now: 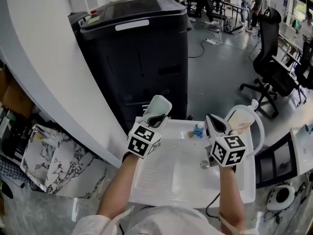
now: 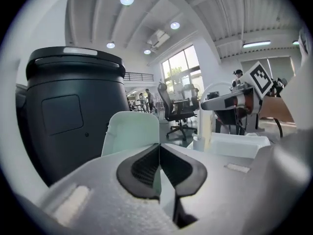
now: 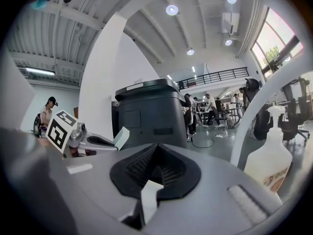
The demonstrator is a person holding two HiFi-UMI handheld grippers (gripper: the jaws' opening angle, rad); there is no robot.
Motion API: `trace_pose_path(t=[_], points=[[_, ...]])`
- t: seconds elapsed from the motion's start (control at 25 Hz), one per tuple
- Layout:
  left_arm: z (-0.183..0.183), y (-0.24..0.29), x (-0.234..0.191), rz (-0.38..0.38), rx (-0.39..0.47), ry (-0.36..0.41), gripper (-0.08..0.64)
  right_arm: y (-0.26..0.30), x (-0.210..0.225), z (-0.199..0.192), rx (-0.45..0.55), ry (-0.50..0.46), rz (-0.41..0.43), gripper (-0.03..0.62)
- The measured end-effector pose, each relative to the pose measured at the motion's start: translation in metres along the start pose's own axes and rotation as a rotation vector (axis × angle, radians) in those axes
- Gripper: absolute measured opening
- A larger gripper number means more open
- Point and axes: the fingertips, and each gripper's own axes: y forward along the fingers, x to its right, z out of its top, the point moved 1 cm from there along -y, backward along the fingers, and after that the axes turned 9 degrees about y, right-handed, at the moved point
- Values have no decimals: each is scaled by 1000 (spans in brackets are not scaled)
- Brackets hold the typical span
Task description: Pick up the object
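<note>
My left gripper [image 1: 157, 117] is shut on a flat pale-green card with rounded corners [image 1: 160, 104]. The card stands upright past the fingertips in the left gripper view [image 2: 129, 133], above the far left of the white table [image 1: 161, 180]. My right gripper [image 1: 213, 121] hovers beside it to the right, a hand's width away. Its dark pads meet in the right gripper view [image 3: 156, 148]. A small white sliver shows low between them, and I cannot tell what it is. The right gripper view also shows the left gripper with the card [image 3: 121, 137].
A tall black machine [image 1: 137, 48] stands just beyond the table. A small blue-capped bottle [image 1: 198, 129] and a small metal piece [image 1: 204, 164] rest on the table. A spray bottle [image 1: 243, 119] stands at the right, and an office chair [image 1: 274, 67] and several people are farther back.
</note>
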Motion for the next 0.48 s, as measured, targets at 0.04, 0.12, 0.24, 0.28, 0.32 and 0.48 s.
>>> trace_pose_path(t=[0.04, 0.12, 0.24, 0.28, 0.32, 0.48], points=[[0, -4, -1, 12, 9, -22, 9, 0, 0, 0, 1, -1, 1, -2], [-3, -9, -2, 34, 17, -41, 9, 0, -1, 1, 4, -2, 2, -2], [-6, -18, -6, 74, 30, -74, 9, -1, -1, 2, 8, 0, 0, -2], [-6, -22, -9, 88, 37, -89, 9, -2, 0, 2, 9, 1, -1, -2], [-5, -26, -11, 102, 43, -101, 9, -2, 0, 3, 10, 1, -2, -2], [-5, -38, -17, 145, 58, -115, 9, -3, -1, 3, 10, 3, -8, -2]])
